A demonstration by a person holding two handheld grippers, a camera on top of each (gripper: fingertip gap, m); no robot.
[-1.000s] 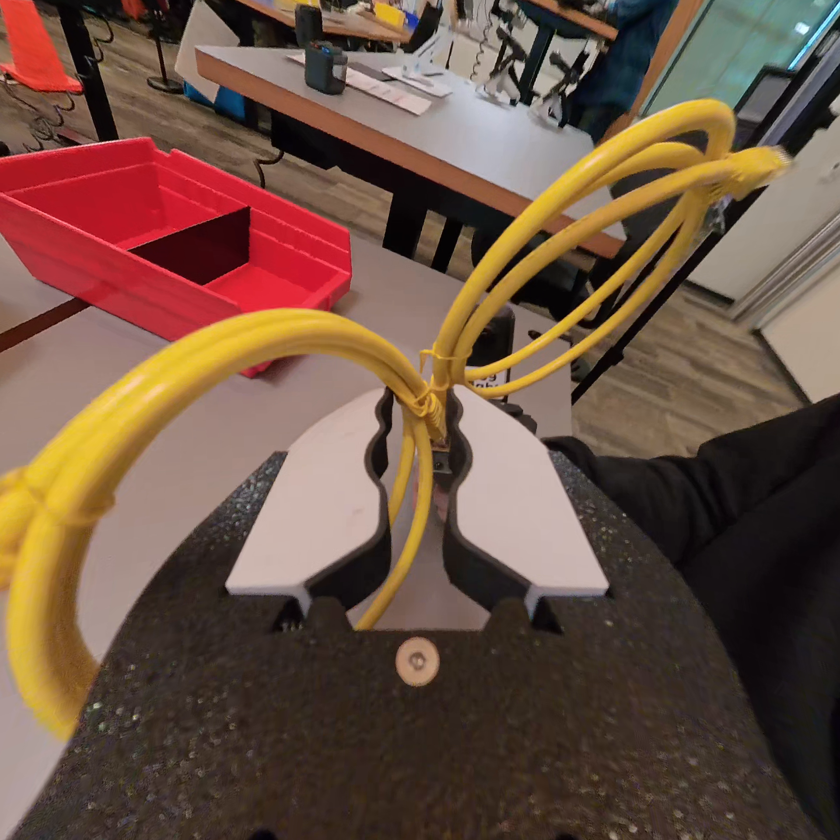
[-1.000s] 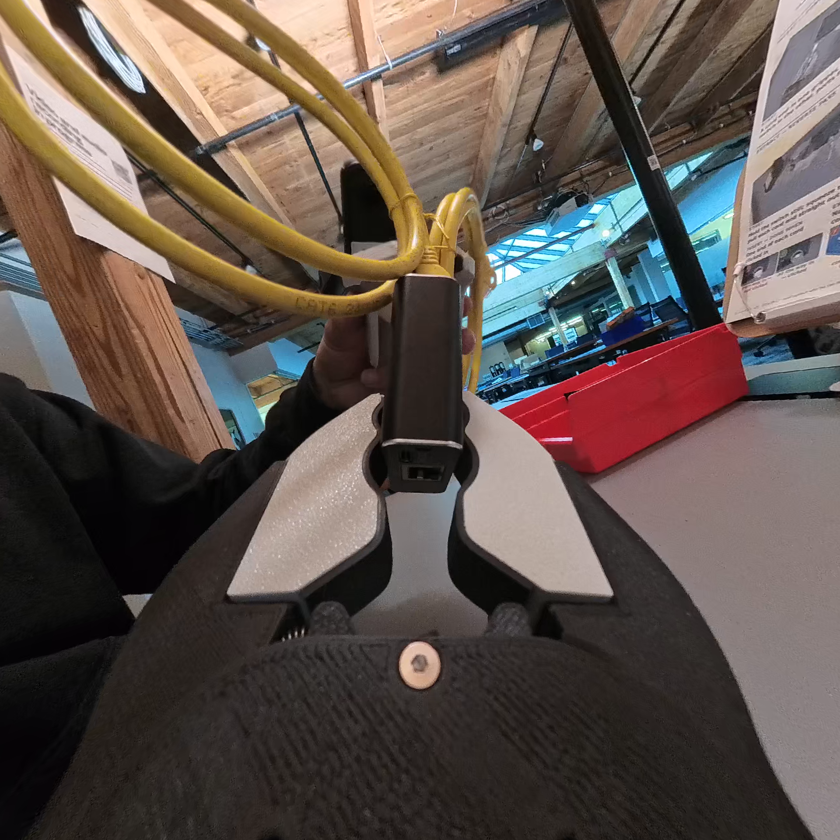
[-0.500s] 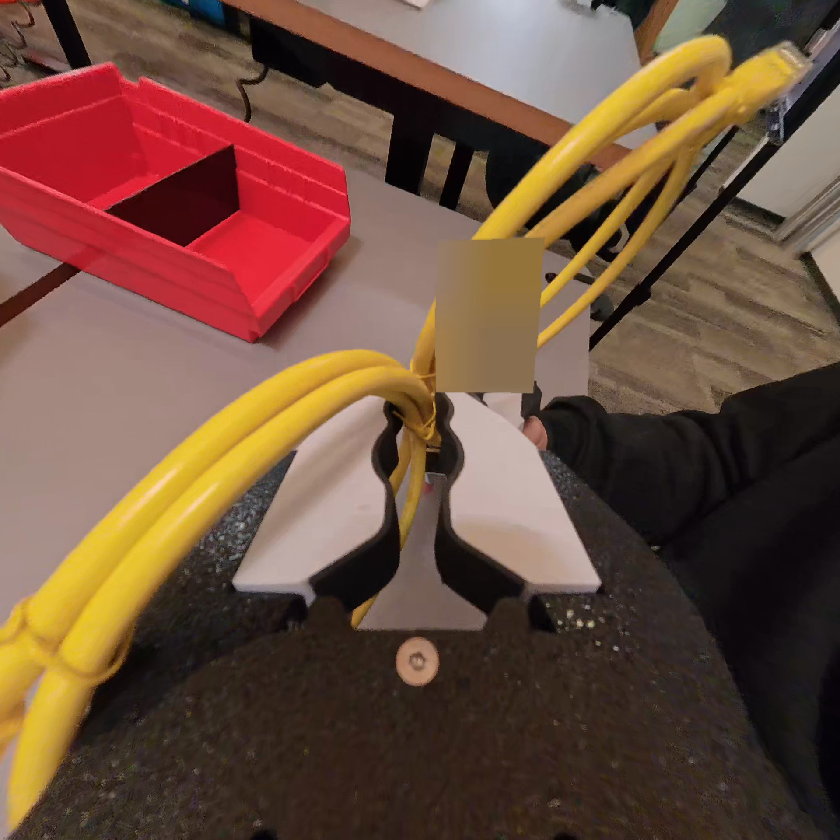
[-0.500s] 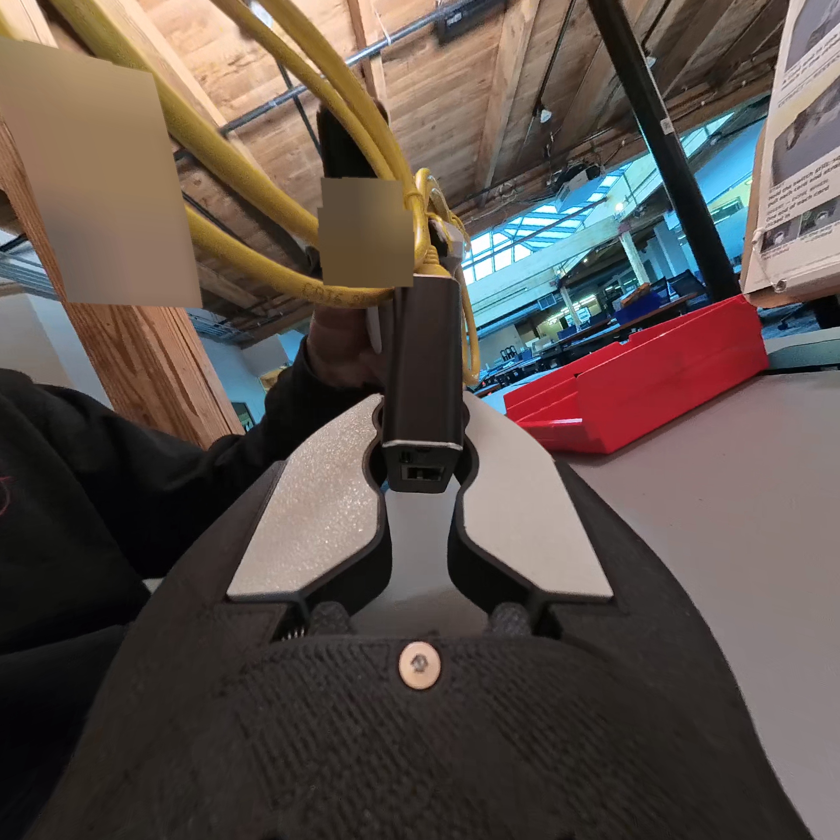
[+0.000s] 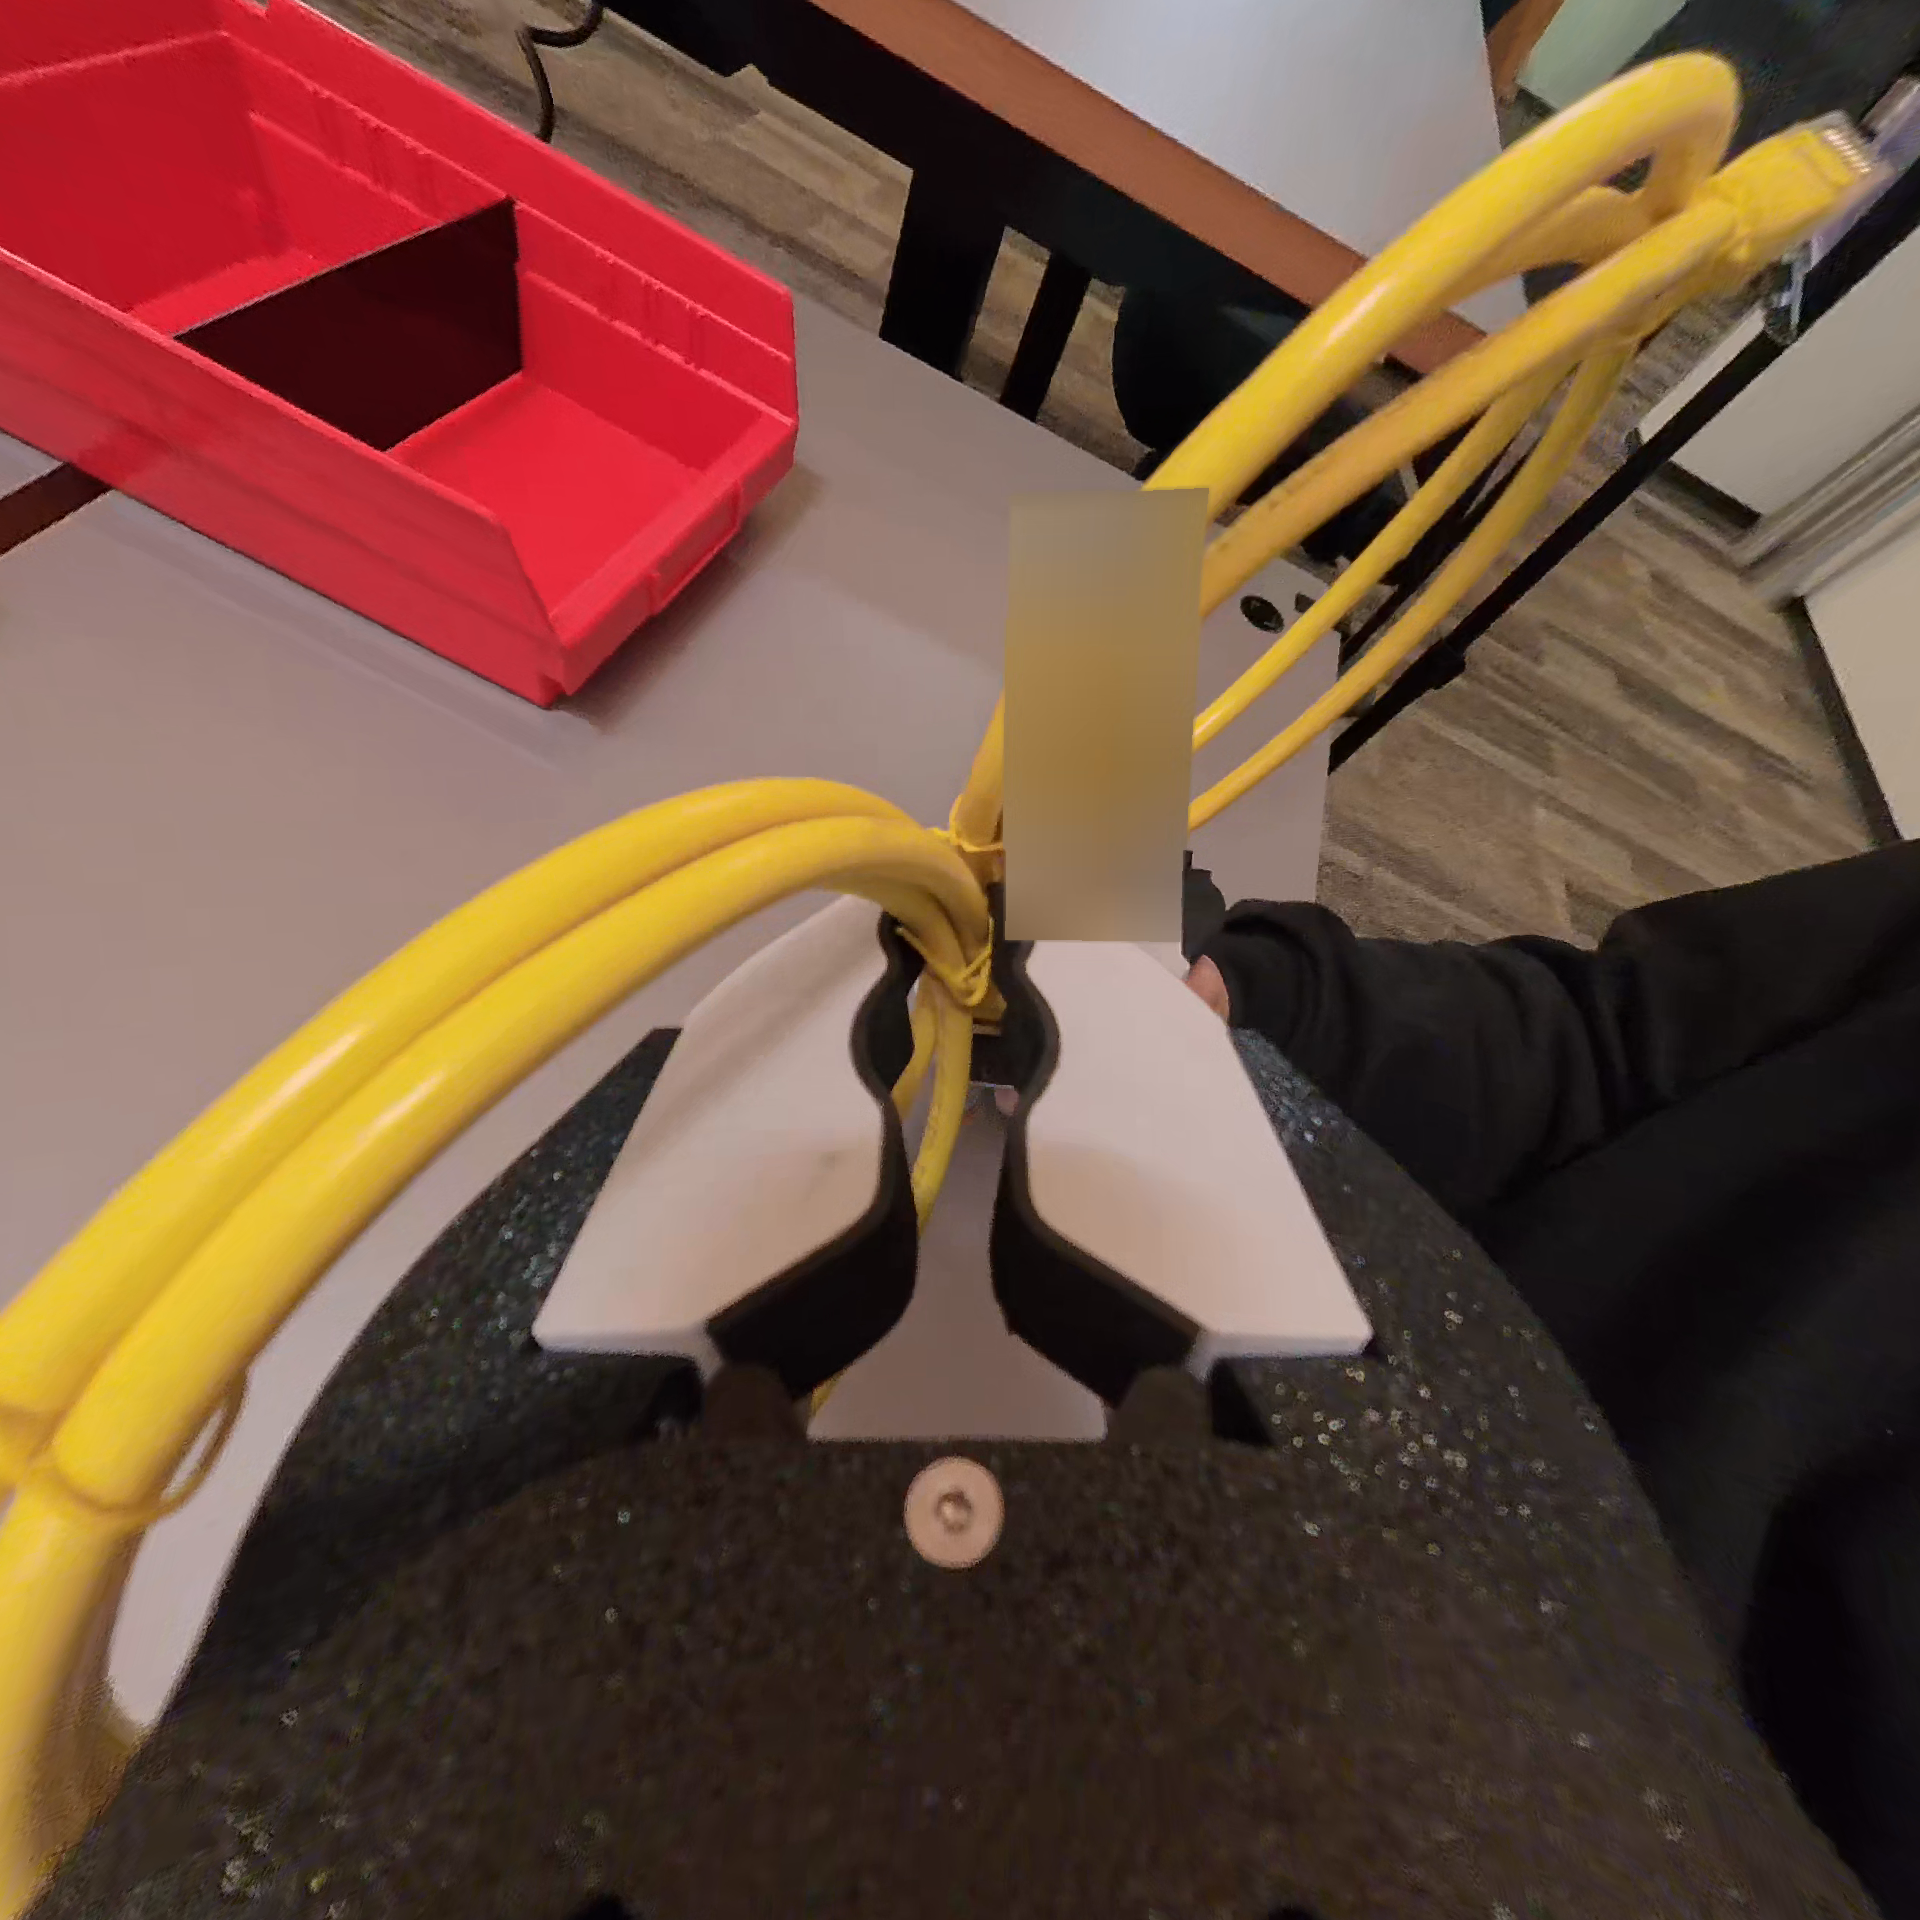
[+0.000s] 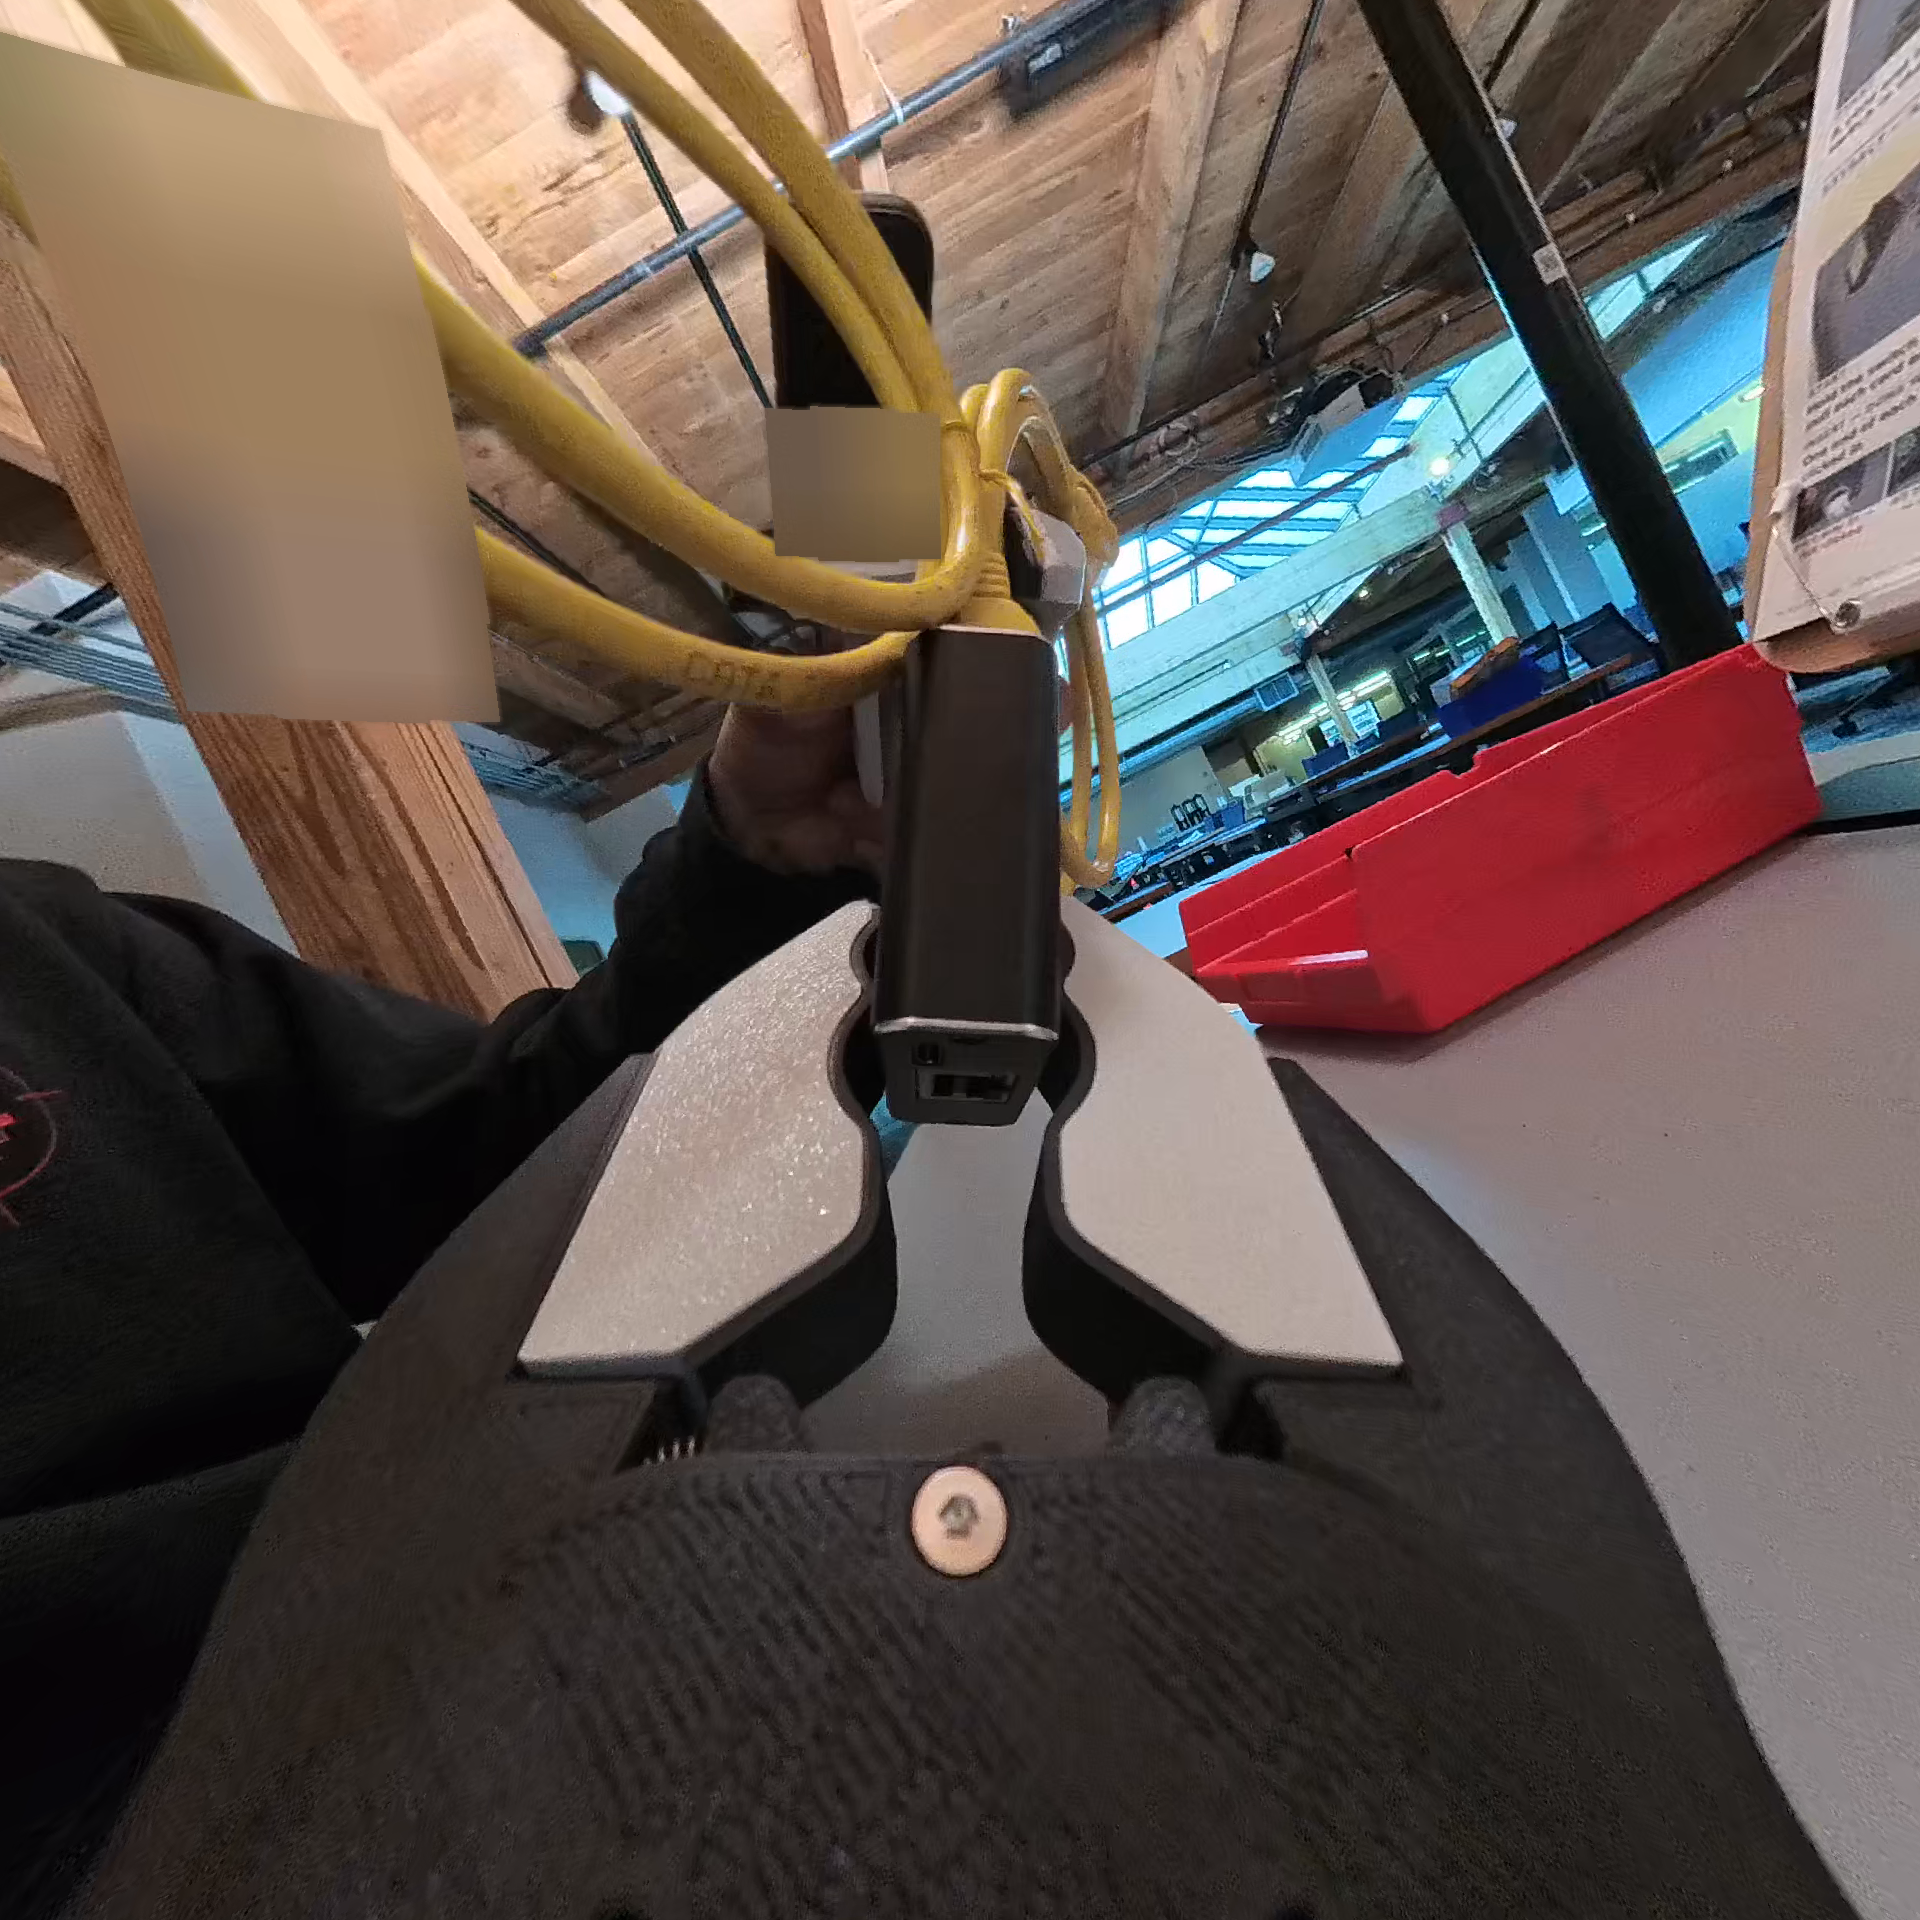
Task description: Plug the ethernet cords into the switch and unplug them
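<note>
My left gripper [image 5: 961, 966] is shut on the yellow ethernet cord [image 5: 582, 935] at its tied middle, close to one plug. The cord's loops arc left and up right, and its free plug [image 5: 1808, 177] hangs in the air at the top right. My right gripper [image 6: 966, 935] is shut on the black switch [image 6: 971, 831] and holds it upright above the table, with an empty port facing the camera. A yellow plug [image 6: 1003, 608] sits at the switch's far end. The left gripper's white fingers [image 6: 1060, 561] show just behind it.
A red bin [image 5: 582, 499] with a dark divider stands on the grey table [image 5: 312, 779] at the far left; it also shows in the right wrist view [image 6: 1507, 883]. A person's black sleeve [image 5: 1558, 1039] is at the right. A wooden post [image 6: 343, 831] and a hanging paper sheet [image 6: 1849, 364] flank the right view. The left gripper's tips are roughly 6 centimeters from the right gripper's.
The left view has tilted down toward the table and the bin. The left jaws have closed a little tighter on the cord. The switch has leaned slightly to the right.
</note>
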